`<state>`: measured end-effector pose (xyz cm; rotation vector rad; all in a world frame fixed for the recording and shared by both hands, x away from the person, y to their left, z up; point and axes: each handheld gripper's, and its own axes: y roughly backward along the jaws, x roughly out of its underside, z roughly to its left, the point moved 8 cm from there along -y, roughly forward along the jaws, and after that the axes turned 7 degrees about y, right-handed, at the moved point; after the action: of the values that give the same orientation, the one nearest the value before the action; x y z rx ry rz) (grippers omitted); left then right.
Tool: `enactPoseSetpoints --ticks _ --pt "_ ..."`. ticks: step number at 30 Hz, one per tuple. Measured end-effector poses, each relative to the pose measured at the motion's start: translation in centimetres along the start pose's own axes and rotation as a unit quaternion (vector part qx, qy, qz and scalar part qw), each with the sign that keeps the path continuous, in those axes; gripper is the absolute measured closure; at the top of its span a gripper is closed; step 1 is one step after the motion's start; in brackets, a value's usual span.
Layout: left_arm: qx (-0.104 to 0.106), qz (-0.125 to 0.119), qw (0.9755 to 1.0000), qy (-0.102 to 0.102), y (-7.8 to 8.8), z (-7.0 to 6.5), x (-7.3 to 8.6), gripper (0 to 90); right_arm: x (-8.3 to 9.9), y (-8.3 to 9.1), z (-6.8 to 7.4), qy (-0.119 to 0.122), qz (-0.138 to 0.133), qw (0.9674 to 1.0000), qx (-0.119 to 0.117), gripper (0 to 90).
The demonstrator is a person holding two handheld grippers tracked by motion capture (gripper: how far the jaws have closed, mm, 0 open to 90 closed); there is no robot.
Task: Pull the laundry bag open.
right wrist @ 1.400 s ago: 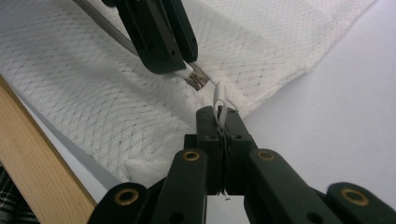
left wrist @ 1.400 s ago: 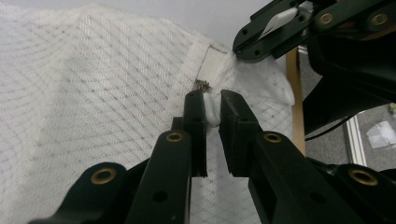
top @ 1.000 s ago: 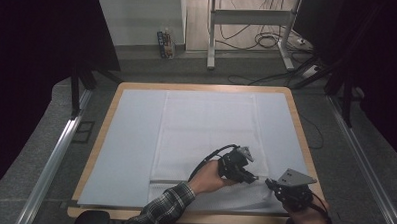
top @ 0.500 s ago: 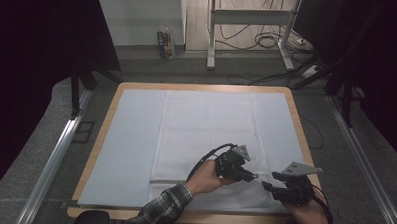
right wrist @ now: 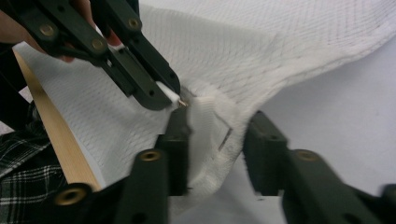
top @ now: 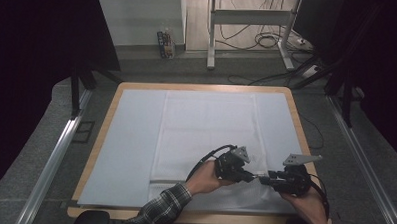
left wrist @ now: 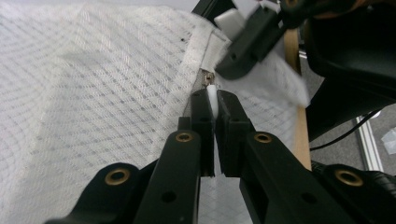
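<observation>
Left gripper [left wrist: 212, 100] fingers pinch zipper pull [left wrist: 211, 93]; right gripper [right wrist: 217, 135] fingers, closing, straddle mesh bag [right wrist: 205, 119].

White mesh bag [top: 205, 137] flat, near corner bunched.

Beyond your wooden-edged table [top: 106, 120] with its pale blue mat [top: 130, 139], a metal stand [top: 249, 28] rises over coiled cables [top: 269, 42], a small box [top: 165, 43] on the floor beside it.
</observation>
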<state>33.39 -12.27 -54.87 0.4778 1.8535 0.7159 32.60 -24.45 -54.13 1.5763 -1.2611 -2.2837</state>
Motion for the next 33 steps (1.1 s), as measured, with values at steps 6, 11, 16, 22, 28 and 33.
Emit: enactPoseSetpoints --ticks 6,11,16,22,28,33 --pt "-0.006 0.002 0.9998 0.018 -0.4 0.3 0.2 86.9 -0.2 -0.1 0.4 0.021 0.000 0.9997 0.008 83.9" --pt "-0.010 0.010 0.9996 0.024 -0.3 0.3 0.3 87.6 0.0 -0.4 0.5 0.040 0.025 0.9979 0.045 85.3" --pt "-0.015 0.025 0.9994 0.021 0.1 0.4 0.8 87.7 0.3 -0.6 0.5 0.039 0.041 0.9965 0.061 85.6" --pt "-0.015 0.026 0.9993 0.022 0.5 0.4 1.3 87.7 0.4 -0.8 0.7 0.040 0.045 0.9965 0.058 85.8" --pt "-0.027 0.034 0.9989 0.015 0.7 0.5 1.6 87.7 0.6 -0.8 0.5 0.039 0.051 0.9953 0.073 85.9" --pt "-0.033 0.036 0.9986 0.019 1.1 0.7 2.0 87.7 0.8 -0.6 0.2 0.032 0.053 0.9948 0.081 85.9"
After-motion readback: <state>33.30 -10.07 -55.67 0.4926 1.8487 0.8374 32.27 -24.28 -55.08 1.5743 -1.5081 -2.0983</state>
